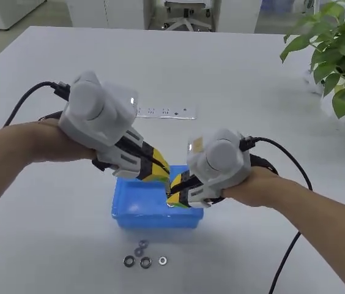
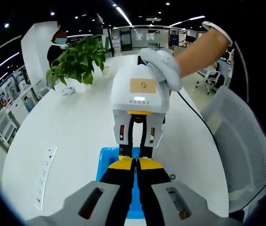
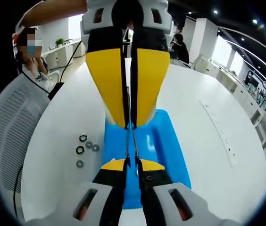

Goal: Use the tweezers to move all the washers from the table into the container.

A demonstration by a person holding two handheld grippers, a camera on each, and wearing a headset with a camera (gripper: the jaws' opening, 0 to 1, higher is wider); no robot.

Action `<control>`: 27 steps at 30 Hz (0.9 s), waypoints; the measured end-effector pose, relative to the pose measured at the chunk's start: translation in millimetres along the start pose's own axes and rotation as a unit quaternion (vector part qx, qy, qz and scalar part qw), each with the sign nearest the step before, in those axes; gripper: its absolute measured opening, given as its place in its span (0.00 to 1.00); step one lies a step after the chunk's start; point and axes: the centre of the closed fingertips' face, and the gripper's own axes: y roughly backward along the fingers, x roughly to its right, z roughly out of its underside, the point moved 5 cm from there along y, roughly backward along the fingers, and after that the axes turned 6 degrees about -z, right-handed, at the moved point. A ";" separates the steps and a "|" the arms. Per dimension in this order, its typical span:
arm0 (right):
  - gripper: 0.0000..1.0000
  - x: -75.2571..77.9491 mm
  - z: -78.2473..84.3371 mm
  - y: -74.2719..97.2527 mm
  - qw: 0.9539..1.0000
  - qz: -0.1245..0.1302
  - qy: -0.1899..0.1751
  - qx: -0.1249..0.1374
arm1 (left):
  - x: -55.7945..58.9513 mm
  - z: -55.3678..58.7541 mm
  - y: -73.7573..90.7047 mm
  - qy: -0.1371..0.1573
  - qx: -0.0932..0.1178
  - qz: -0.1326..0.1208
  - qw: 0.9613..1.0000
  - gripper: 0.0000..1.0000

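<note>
Underneath everything a white table (image 1: 233, 79) is seen, with a green leafy plant (image 1: 337, 55) at its far corner and a flat white socket strip (image 1: 163, 113) set in its top. A blue plastic container (image 1: 154, 214) is placed on the table. Four small round metal washers (image 1: 145, 260) are laid on the table just in front of it, outside it. The left gripper (image 1: 162, 174) and the right gripper (image 1: 172, 196) are held tip to tip over the container. Thin metal tweezers (image 3: 129, 136) are pinched between both pairs of jaws, which are squeezed almost together.
</note>
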 end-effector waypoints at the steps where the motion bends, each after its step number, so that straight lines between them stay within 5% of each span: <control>1: 0.11 -1.3 -1.3 1.3 1.000 0.001 0.001 0.001 | 0.8 -0.8 1.2 0.000 0.000 -0.001 1.000 0.05; 16: 0.11 -24.8 -16.2 14.0 1.000 0.017 0.010 0.009 | 22.1 -16.0 16.8 -0.006 0.001 -0.004 1.000 0.05; 27: 0.12 -49.4 -13.1 6.6 1.000 0.013 0.004 0.014 | 46.0 -10.1 15.3 -0.012 -0.009 0.008 1.000 0.05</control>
